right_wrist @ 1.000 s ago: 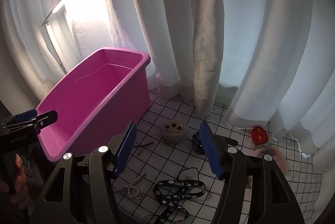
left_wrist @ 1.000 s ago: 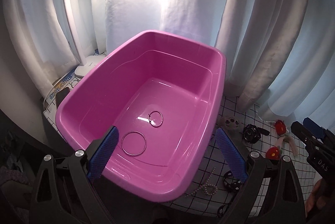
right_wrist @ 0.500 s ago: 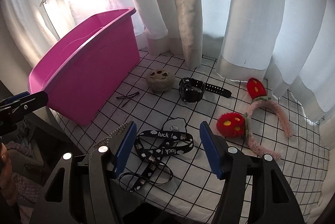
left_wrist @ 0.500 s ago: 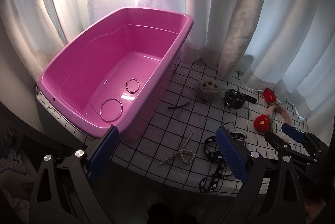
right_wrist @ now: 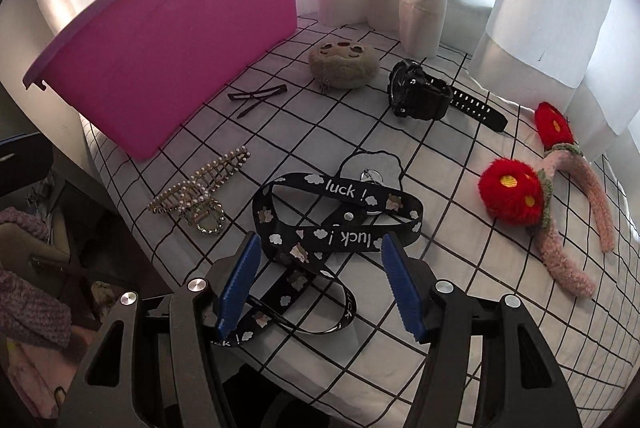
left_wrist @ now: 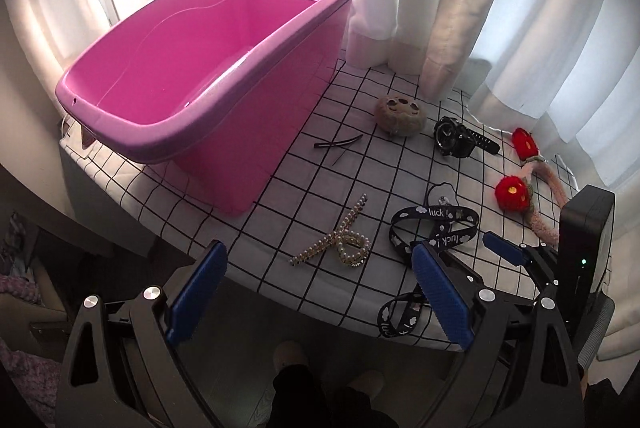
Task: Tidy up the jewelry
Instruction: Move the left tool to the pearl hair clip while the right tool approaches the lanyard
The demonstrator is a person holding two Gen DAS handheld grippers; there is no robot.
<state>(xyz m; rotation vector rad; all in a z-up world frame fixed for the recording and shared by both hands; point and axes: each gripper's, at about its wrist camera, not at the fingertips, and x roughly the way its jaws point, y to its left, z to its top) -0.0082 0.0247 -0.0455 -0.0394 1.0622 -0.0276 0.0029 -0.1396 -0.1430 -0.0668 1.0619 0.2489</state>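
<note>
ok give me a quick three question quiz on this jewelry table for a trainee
1. True or false: the black watch lies inside the pink tub.
2. Which item lies nearest the right gripper?
A. the pearl hair clip
B. the black "luck!" lanyard
C. the red flower headband
3. Fill in: the thin dark hair pin lies on the checked cloth between the tub and the tan plush ____.

Key
1. False: it lies on the cloth, right of the plush pouch.
2. B: the open jaws hang just above its straps.
3. pouch
</note>
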